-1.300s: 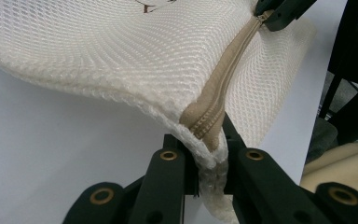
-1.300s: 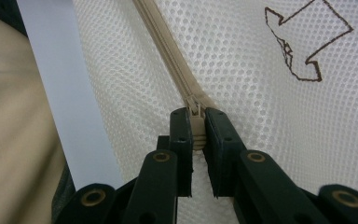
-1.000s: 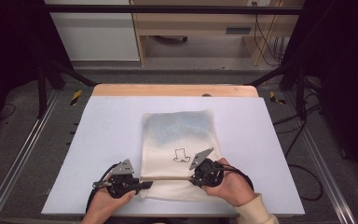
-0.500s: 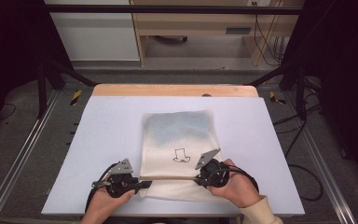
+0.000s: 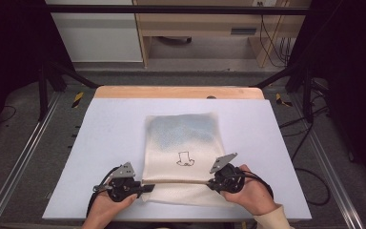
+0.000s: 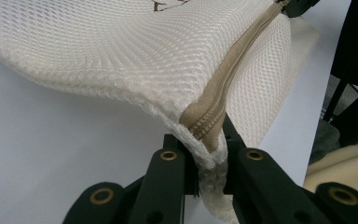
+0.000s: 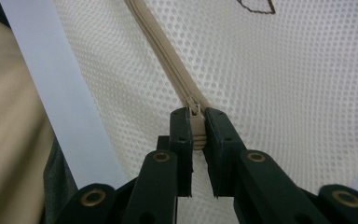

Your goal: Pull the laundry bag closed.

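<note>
Here on the pale blue-white tabletop (image 5: 114,124) lies a cream mesh laundry bag (image 5: 183,138) with a small dark outline drawing (image 5: 185,159) on its face, set near the middle and stretching toward the person's edge, and across its near end runs a tan zipper (image 5: 176,182), pulled taut between both tools. The left gripper (image 5: 143,186) sits at the bag's near left corner, jaws clamped tight on the end of the zipper tape and the mesh bunched there; in the left gripper view that corner (image 6: 204,140) is lifted off the table, pinched between the black jaws, with the zipper running away up to the right. Over on the other side, the right gripper (image 5: 210,182) is at the bag's near right edge, and the right gripper view shows its jaws closed on the tan zipper slider (image 7: 196,126), the zipper line (image 7: 163,51) stretching off up and left across the mesh
</note>
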A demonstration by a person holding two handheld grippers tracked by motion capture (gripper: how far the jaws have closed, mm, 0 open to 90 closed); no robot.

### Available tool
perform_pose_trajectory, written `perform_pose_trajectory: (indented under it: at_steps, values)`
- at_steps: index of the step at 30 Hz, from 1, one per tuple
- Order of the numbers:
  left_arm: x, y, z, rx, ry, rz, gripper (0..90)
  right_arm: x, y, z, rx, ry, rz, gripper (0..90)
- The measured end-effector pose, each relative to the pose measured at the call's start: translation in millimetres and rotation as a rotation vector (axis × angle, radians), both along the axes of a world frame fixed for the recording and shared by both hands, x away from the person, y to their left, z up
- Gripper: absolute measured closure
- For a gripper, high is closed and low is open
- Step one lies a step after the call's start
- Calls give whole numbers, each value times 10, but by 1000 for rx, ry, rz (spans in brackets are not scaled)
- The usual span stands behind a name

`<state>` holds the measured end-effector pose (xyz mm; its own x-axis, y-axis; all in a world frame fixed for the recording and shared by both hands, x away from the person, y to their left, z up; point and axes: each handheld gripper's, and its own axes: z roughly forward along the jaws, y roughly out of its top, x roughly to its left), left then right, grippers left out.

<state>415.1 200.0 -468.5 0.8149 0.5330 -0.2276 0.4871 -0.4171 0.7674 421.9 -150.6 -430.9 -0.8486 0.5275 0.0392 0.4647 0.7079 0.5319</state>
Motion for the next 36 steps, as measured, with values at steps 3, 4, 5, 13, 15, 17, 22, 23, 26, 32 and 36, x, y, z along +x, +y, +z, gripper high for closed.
perform_pose_trajectory:
  at_steps: [3, 4, 5, 13, 15, 17, 22, 23, 26, 32, 36]
  values:
    - [0, -1, -4, 1, 0, -1, 841, -18, -74, -23, 0, 3, -17, 820]
    - [-1, -3, -6, 2, 3, -2, 841, -24, -95, -31, 3, 3, -27, 820]
    - [-1, -4, -8, 3, 3, -1, 841, -27, -115, -35, 3, 6, -26, 820]
    - [0, 0, -2, 1, 1, 1, 841, -34, -193, -32, 12, 3, -48, 820]
    - [2, 0, -3, 1, 1, 1, 841, -32, -218, -32, 13, 2, -51, 820]
    - [1, 2, -1, 0, 1, 2, 841, -34, -247, -31, 16, 3, -57, 820]
    - [4, 11, 4, 3, -4, 5, 841, -52, -310, -32, 17, 1, -75, 820]
    - [3, 13, 5, 4, -5, 8, 841, -59, -321, -30, 18, 4, -80, 820]
    - [6, 27, 15, -2, -5, 12, 841, -65, -355, -34, 18, 3, -84, 820]
    - [13, 48, 17, -1, -9, 21, 841, -60, -395, -71, 15, 10, -93, 820]
    - [14, 53, 21, 2, -11, 24, 841, -59, -418, -88, 11, 19, -107, 820]
